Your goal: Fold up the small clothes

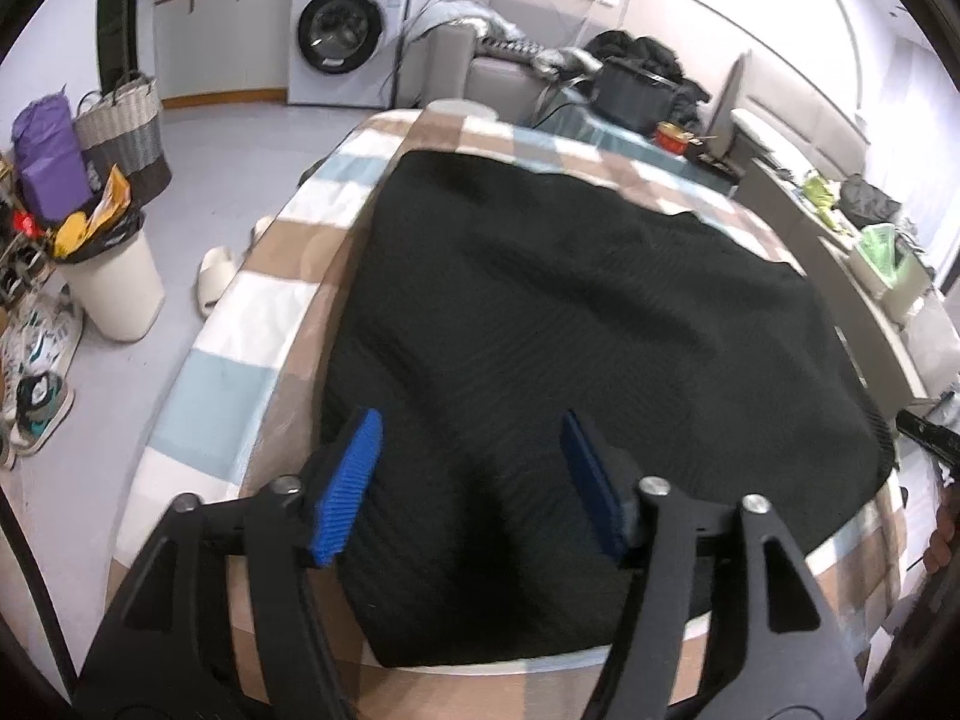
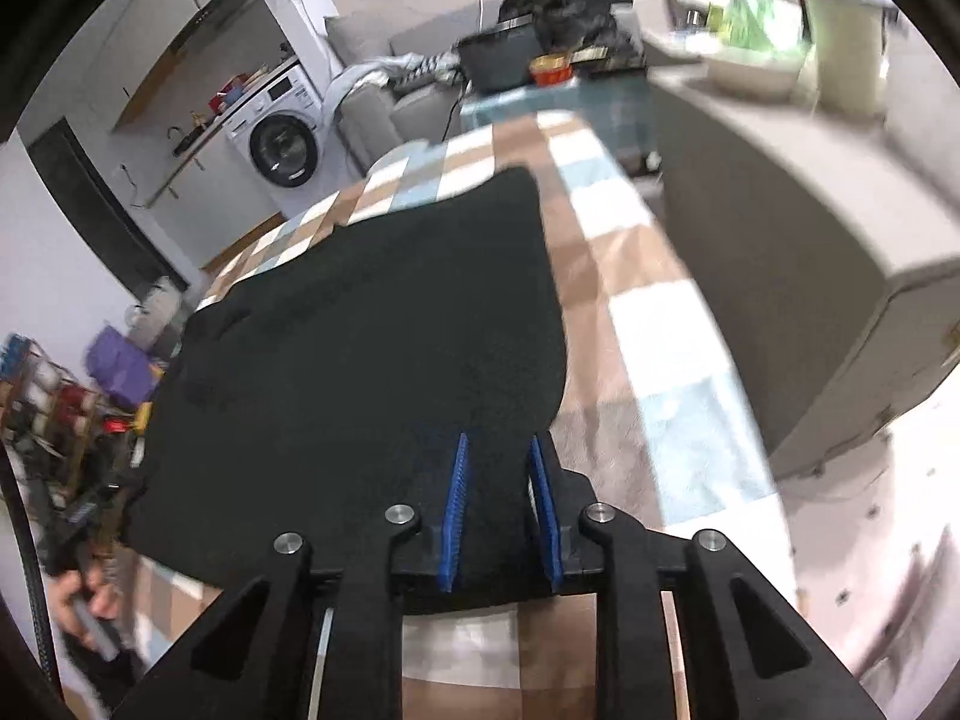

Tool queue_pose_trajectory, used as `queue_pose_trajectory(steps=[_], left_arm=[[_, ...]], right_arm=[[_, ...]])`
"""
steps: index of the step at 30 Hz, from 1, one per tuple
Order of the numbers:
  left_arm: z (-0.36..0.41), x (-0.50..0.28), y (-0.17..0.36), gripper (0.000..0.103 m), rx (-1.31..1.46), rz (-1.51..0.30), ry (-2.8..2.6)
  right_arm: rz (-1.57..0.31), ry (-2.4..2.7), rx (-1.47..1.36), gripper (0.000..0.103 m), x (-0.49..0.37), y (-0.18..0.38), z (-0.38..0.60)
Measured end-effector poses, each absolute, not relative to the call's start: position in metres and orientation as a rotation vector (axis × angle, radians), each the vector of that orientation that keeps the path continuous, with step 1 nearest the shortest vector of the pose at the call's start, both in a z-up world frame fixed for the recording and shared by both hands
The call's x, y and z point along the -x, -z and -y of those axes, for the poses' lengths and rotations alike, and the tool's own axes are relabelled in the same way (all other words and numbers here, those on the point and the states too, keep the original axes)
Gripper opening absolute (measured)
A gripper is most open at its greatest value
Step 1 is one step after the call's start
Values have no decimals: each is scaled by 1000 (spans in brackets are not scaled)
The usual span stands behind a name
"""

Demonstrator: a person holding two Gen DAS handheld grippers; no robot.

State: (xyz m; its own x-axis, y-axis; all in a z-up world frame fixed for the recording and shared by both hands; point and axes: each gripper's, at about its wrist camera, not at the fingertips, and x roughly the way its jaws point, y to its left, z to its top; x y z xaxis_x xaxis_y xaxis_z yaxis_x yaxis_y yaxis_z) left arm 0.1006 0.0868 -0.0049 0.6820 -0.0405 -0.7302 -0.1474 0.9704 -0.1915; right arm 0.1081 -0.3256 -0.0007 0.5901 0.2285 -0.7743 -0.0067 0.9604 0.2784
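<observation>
A black knitted garment [image 1: 570,330] lies spread flat on a table with a checked brown, white and blue cloth [image 1: 240,312]. My left gripper [image 1: 474,438] is open, its blue pads wide apart above the garment's near edge, holding nothing. In the right wrist view the same garment [image 2: 372,330] covers the table's left part. My right gripper [image 2: 498,450] hangs over the garment's near right corner with its blue pads a narrow gap apart; black cloth shows between them, but I cannot tell whether they pinch it.
A white bin [image 1: 114,288] with a black liner, slippers [image 1: 213,279] and shoes [image 1: 36,402] are on the floor at the left. A washing machine [image 1: 348,36] stands at the back. A grey sofa [image 2: 810,276] runs along the table's right side. A black box [image 1: 636,93] and red tin [image 1: 675,135] sit beyond the table.
</observation>
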Motion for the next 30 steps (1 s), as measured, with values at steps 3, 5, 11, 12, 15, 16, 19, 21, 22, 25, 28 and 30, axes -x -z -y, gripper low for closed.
queue_pose_trajectory(steps=[3, 5, 11, 12, 15, 16, 19, 21, 22, 25, 28, 30], left_arm=[[-76, -97, -1, 79, 226, -804, -38], [-63, -98, -1, 83, 213, -814, -5], [-16, -106, 19, 95, 136, -879, 102], [-8, -108, 24, 98, 122, -892, 109], [6, -109, 36, 102, 55, -918, 84], [8, -109, 39, 102, 36, -926, 81], [7, -106, 42, 102, 19, -928, 103], [3, -107, 43, 102, 30, -933, 105], [1, -107, 43, 102, 33, -935, 100], [-12, -108, 43, 102, 45, -940, 79], [-23, -111, 42, 102, 69, -940, 85], [-26, -112, 39, 102, 78, -941, 87]], right_arm=[[-895, -145, -206, 31, -100, -14, 308], [-879, -204, -169, 33, -96, -19, 286], [-937, -376, 15, 42, -109, 4, 196], [-949, -403, 39, 42, -112, 9, 183], [-1001, -449, 114, 45, -121, 28, 151], [-1004, -451, 160, 47, -123, 35, 143], [-968, -451, 254, 50, -118, 41, 139], [-968, -414, 318, 52, -114, 45, 146], [-962, -395, 318, 52, -112, 45, 157], [-973, -292, 265, 53, -113, 45, 198], [-985, -221, 165, 53, -117, 42, 234], [-983, -225, 116, 53, -117, 36, 243]])
